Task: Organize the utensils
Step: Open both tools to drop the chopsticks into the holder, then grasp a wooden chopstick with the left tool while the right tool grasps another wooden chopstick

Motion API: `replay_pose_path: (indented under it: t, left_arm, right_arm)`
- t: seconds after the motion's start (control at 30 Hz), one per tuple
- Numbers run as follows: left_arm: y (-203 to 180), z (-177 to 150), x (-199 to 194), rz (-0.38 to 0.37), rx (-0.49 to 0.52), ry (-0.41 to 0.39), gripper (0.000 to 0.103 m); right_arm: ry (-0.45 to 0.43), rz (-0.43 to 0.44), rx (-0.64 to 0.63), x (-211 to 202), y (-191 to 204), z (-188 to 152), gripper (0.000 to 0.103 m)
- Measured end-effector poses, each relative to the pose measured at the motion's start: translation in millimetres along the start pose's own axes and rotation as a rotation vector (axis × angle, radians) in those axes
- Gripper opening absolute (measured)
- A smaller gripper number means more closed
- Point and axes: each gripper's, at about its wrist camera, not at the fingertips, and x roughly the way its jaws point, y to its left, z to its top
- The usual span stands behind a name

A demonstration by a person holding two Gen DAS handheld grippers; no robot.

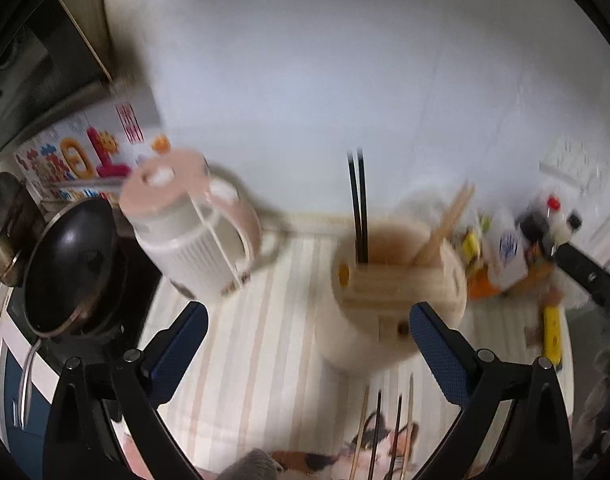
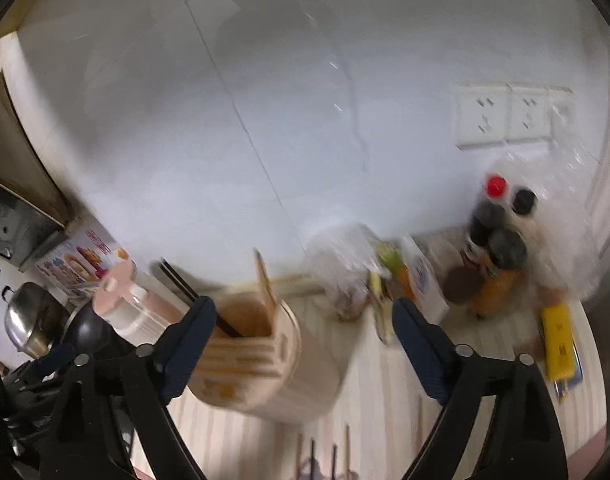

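Utensils for this task are gathered at a pale wooden cylindrical utensil holder (image 1: 393,300) standing on the striped cream-and-pink table mat (image 1: 257,320): a pair of black chopsticks (image 1: 357,208) stands upright in its rear compartment, and light wooden chopsticks (image 1: 445,224) lean toward the right in the same opening. Four further chopsticks, two black and two wooden (image 1: 385,432), lie loose on the mat just in front of the holder, over a printed cat picture (image 1: 385,440). My left gripper (image 1: 308,350) has its blue-padded jaws wide apart and holds nothing; its right pad appears just in front of the holder's lower right edge, though blur prevents me from saying whether they touch. My right gripper (image 2: 304,348) is likewise spread wide and empty, with the holder (image 2: 249,356) seen behind its left finger. To the left of the holder stands a white-and-pink plastic pitcher with a handle (image 1: 193,232), and beyond it a black non-stick frying pan (image 1: 71,264) on a dark stove, beside a stainless steel pot (image 1: 3,228). To the right, against the white wall, is a cluster of sauce bottles with red and black caps (image 2: 501,240), a white printed carton (image 2: 425,280), and a flat yellow packet (image 2: 559,340) lying on the mat. Double wall sockets (image 2: 509,116) are mounted above the bottles.
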Motion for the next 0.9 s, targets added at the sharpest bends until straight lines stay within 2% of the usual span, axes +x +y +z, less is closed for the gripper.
replay_pose_path:
  t: [0.1, 0.33, 0.37, 0.43, 0.5, 0.6, 0.63, 0.7, 0.9]
  left_arm:
    - [-7, -24, 17, -0.01, 0.013, 0.061, 0.103]
    - [-26, -78, 62, 0.023, 0.065, 0.198, 0.103]
    - [-28, -84, 67, 0.025, 0.072, 0.215, 0.103]
    - [-34, -99, 82, 0.03, 0.086, 0.256, 0.103]
    - [-41, -112, 94, 0.026, 0.096, 0.294, 0.102]
    - [-51, -135, 118, 0.009, 0.115, 0.366, 0.095]
    - [-52, -141, 126, 0.003, 0.121, 0.391, 0.087]
    - [-55, -155, 138, 0.003, 0.133, 0.433, 0.081]
    - [-60, -178, 154, -0.001, 0.141, 0.487, 0.081]
  right_arm:
    - [0.05, -0.04, 0.02, 6, -15, -22, 0.092]
    - [0.21, -0.135, 0.065, 31, -60, -78, 0.092]
    - [0.239, -0.146, 0.077, 36, -68, -88, 0.089]
    - [0.284, -0.163, 0.082, 47, -75, -101, 0.075]
    - [0.352, -0.178, 0.088, 62, -89, -119, 0.05]
    - [0.429, -0.199, 0.087, 80, -103, -140, 0.036]
    - [0.451, -0.201, 0.084, 86, -107, -147, 0.034]
    - [0.501, -0.219, 0.066, 100, -113, -159, 0.032]
    - [0.588, -0.257, 0.05, 128, -120, -179, 0.032]
